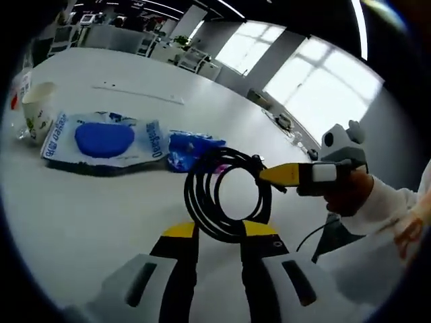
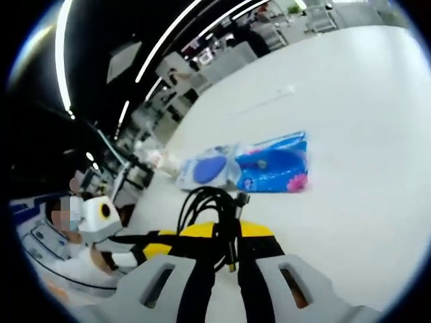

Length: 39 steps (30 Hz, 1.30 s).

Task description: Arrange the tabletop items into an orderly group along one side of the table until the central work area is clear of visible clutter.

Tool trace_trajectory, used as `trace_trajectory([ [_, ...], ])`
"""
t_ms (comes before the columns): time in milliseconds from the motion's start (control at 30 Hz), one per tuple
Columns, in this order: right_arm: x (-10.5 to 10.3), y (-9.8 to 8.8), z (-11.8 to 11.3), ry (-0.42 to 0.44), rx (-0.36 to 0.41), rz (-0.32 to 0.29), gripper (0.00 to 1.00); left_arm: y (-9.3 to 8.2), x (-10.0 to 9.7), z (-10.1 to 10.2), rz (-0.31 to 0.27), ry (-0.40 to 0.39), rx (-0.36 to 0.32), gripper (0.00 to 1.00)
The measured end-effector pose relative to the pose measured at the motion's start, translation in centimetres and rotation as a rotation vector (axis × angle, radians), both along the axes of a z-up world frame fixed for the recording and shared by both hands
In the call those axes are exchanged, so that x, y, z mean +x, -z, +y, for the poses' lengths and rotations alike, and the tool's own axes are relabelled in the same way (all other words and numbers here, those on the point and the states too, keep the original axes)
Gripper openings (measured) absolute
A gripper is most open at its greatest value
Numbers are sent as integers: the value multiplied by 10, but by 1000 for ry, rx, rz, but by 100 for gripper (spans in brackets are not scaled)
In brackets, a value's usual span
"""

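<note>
A coil of black cable [image 1: 225, 195] hangs over the white table [image 1: 74, 222]. My right gripper [image 1: 266, 173] comes in from the right with yellow tips and is shut on the coil's upper right side; a hand [image 1: 347, 195] holds it. My left gripper [image 1: 220, 231] stands open, with the coil's lower arc between its yellow tips. In the right gripper view the cable [image 2: 202, 208] runs between the narrow jaws of the right gripper [image 2: 227, 232], a plug end hanging below. The left gripper [image 2: 161, 247] reaches the coil from the left.
A blue and white tissue pack [image 1: 101, 139] and a blue wrapper pack [image 1: 192, 149] lie side by side behind the coil, seen too as tissue pack [image 2: 209, 168] and blue pack [image 2: 276, 165]. A paper cup [image 1: 37, 108] stands at the far left. Desks and chairs lie beyond the table.
</note>
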State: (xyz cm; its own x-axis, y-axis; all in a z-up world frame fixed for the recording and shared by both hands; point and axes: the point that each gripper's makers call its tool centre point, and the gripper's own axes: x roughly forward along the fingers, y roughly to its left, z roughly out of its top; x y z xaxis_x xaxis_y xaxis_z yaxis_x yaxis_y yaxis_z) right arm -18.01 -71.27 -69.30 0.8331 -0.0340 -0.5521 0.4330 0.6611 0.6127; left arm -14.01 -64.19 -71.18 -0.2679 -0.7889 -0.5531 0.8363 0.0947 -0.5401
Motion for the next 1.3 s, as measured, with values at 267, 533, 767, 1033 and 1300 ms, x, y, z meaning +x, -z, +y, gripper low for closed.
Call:
trace_trajectory([
  [267, -11, 22, -11, 44, 21, 53, 9, 17, -6, -11, -52, 60, 57, 23],
  [533, -10, 48, -9, 15, -12, 133, 9, 47, -10, -10, -63, 96, 163, 28],
  [767, -7, 57, -9, -16, -43, 166, 10, 50, -8, -9, -63, 83, 177, 31],
  [1033, -8, 67, -11, -47, -77, 195, 10, 49, -5, -12, -59, 64, 174, 30],
  [1300, -13, 77, -10, -96, -131, 244, 11, 49, -4, -15, -77, 71, 164, 31],
])
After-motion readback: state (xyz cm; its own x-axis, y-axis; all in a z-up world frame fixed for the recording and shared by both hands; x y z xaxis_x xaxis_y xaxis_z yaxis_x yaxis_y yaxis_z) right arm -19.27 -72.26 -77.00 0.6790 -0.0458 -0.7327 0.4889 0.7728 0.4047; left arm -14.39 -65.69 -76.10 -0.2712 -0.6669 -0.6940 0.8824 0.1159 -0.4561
